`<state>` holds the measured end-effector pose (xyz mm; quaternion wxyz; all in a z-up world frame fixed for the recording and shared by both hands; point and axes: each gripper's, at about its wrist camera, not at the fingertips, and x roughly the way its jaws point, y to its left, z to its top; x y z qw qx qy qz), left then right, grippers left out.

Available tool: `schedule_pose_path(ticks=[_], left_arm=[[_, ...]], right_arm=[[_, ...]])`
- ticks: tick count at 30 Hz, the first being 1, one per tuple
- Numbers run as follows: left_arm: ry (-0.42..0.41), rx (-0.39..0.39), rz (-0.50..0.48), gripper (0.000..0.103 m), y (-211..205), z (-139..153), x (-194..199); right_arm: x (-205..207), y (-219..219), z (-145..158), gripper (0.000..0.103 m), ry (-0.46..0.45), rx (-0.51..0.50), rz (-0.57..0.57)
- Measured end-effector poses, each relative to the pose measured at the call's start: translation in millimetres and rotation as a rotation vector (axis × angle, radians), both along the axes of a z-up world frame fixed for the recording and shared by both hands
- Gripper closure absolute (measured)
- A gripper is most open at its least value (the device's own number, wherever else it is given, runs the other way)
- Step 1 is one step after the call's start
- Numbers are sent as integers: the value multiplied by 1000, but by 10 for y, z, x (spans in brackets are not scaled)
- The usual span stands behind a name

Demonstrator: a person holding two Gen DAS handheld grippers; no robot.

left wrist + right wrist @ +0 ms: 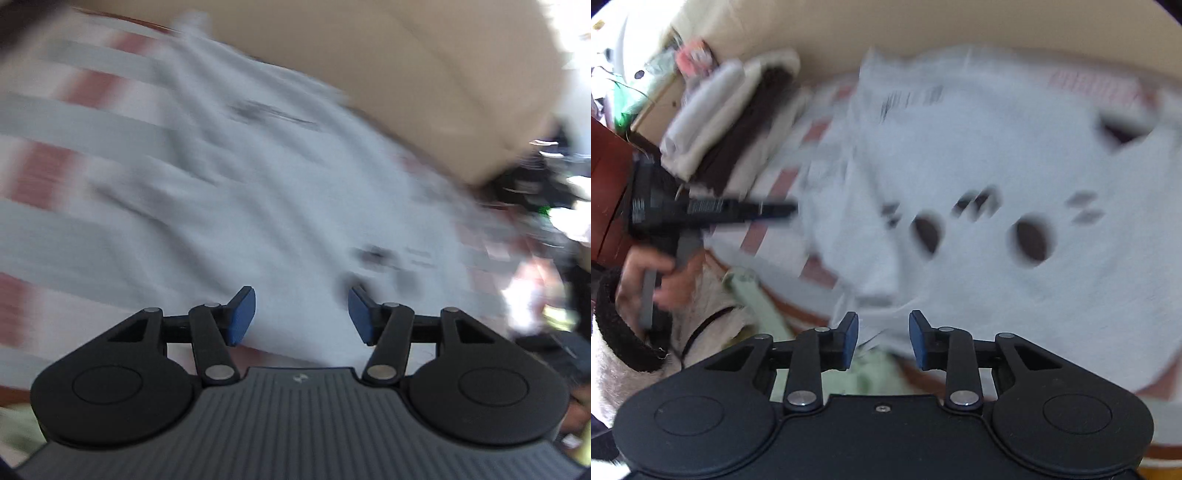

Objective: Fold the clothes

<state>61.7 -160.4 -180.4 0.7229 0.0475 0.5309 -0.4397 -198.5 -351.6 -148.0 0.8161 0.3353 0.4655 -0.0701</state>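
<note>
A pale grey T-shirt (280, 192) with dark print lies spread on a red-and-white striped cover. My left gripper (301, 314) hovers over its near edge, blue pads apart, nothing between them. The right wrist view shows the same T-shirt (997, 177), with dark oval prints and a folded flap on its left side. My right gripper (882, 338) stands open above the shirt's near edge, its jaws empty. The left gripper (713, 212) appears there too, at the left, held by a hand (661, 277). Both views are motion-blurred.
A stack of folded clothes (731, 110), white, cream and dark brown, sits at the far left of the cover. A beige padded headboard (424, 74) runs behind the bed. Clutter (546, 177) lies beyond the right edge. A pale green cloth (757, 295) lies near the person's sleeve.
</note>
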Motion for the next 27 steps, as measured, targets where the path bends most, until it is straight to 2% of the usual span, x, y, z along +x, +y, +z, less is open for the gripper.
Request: schedule_pose_path(ticks=[1, 3, 6, 8, 11, 14, 17, 19, 20, 21, 23, 24, 26, 27], left_arm=[[-64, 74, 19, 48, -23, 12, 93], [-110, 149, 9, 48, -72, 5, 262], [-32, 161, 26, 48, -16, -86, 369], [26, 166, 38, 48, 26, -150, 434], [67, 120, 41, 48, 67, -286, 325], [70, 96, -23, 50, -19, -375, 214], [-17, 55, -65, 49, -62, -275, 132], [-36, 29, -67, 49, -46, -239, 113], [-34, 22, -66, 49, -35, -237, 109], [-33, 16, -66, 49, -24, -234, 105], [-30, 31, -49, 50, -16, -245, 136], [-23, 23, -45, 49, -7, -236, 151], [-14, -4, -55, 50, 0, -212, 159], [-15, -22, -71, 49, -7, -197, 145]], right_arm=[[121, 23, -108, 68, 20, 22, 24], [316, 104, -300, 68, 56, 55, 58], [448, 192, -504, 67, 109, 96, 58], [429, 237, -563, 67, 96, 118, 41], [397, 265, -633, 67, 78, 159, 13], [494, 335, -704, 65, 93, 184, 51], [565, 340, -727, 61, 87, 126, 42], [569, 313, -741, 60, 64, 86, 17], [563, 300, -740, 63, 41, 68, 10], [544, 307, -707, 98, 11, 24, 14], [502, 316, -637, 101, -50, -67, 19], [452, 288, -558, 101, -94, -139, -3], [350, 169, -418, 101, -165, -207, -70], [320, 94, -380, 101, -158, -222, -112]])
